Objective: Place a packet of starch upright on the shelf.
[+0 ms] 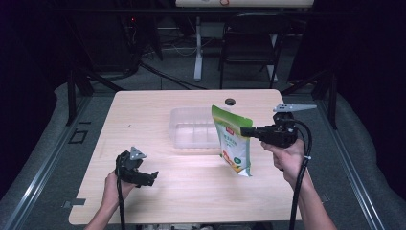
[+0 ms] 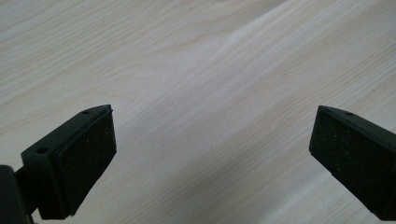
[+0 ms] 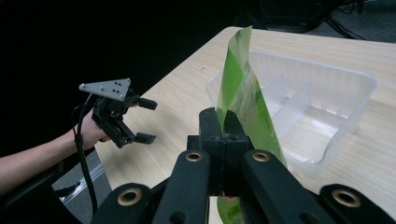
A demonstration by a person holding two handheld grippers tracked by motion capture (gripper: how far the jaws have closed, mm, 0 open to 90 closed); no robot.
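A green and white snack pouch (image 1: 233,141) hangs upright above the table, pinched at its right edge by my right gripper (image 1: 245,131). In the right gripper view the jaws are shut on the green pouch (image 3: 243,100), which rises between them. Just behind the pouch lies a clear plastic tray (image 1: 184,128) with dividers, also seen as the clear tray (image 3: 345,88) beyond the jaws. My left gripper (image 1: 149,177) rests low over the front left of the table, jaws open. In the left gripper view its gripper (image 2: 212,156) has only bare wood between the pads.
The light wooden table (image 1: 143,110) has a round cable hole (image 1: 230,101) at its far edge. A dark chair (image 1: 251,43) and a table leg stand behind it. Dark floor surrounds the table.
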